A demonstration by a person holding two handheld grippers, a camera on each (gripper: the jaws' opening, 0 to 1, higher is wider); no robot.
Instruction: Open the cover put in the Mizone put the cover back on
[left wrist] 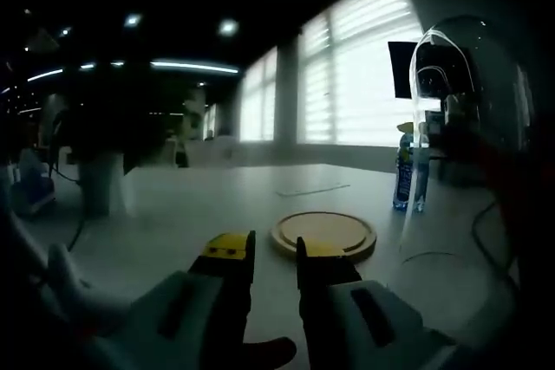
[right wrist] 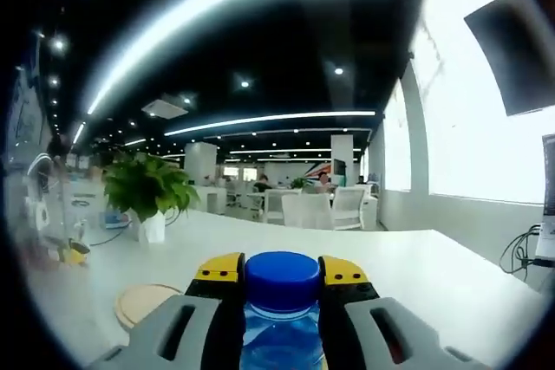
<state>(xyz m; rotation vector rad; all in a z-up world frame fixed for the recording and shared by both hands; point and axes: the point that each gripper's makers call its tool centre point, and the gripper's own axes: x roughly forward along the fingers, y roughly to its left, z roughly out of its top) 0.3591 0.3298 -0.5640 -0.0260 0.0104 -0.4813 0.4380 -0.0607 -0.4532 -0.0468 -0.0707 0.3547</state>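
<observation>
In the right gripper view, my right gripper [right wrist: 282, 276] is shut on the neck of a clear Mizone bottle with a blue cap [right wrist: 282, 275], which stands upright between the yellow-tipped jaws. A round wooden board [right wrist: 143, 302] lies low on the left of the bottle. In the left gripper view, the same wooden board [left wrist: 323, 233] lies bare on the white table just beyond my left gripper [left wrist: 275, 253], whose jaws stand apart with nothing between them. A tall clear dome cover [left wrist: 460, 145] stands to the right of the board.
Two small bottles [left wrist: 405, 175] stand at the far right of the table, by the dome's edge. A potted plant in a white pot [right wrist: 146, 192] sits at the back left. A cable [left wrist: 486, 231] trails across the table on the right. White chairs [right wrist: 316, 207] stand beyond.
</observation>
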